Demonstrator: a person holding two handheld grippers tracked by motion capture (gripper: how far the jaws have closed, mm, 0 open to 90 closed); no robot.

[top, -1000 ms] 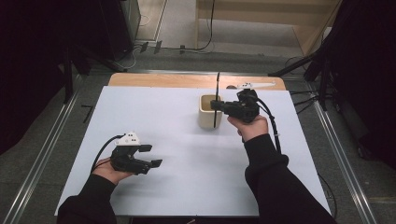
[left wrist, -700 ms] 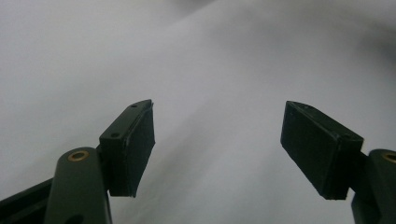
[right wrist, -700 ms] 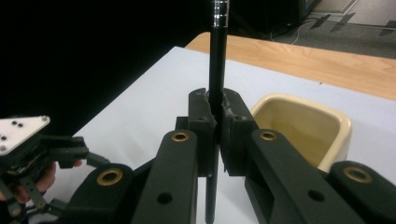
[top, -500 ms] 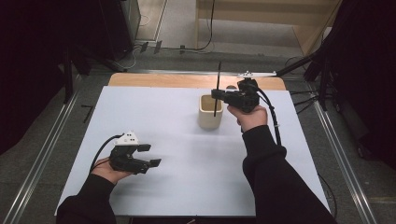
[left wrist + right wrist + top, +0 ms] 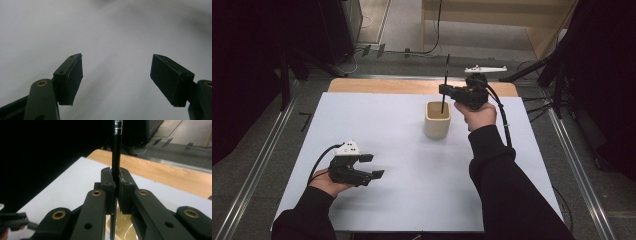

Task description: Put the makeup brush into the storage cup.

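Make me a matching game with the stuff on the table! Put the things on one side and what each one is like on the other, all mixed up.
Things:
1. cup
2. black stick
3. left gripper
4. right gripper

What each is like:
A. jaws wide open, nothing between them
B. cream-coloured, standing on the white table
C. jaws shut, pinching something thin
D. upright, its lower end inside the cup's mouth

Pairs: 1-B, 2-D, 3-A, 4-C

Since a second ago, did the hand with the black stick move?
Yes. The right gripper lifted the stick higher against the cup; its tip now sits near the rim.
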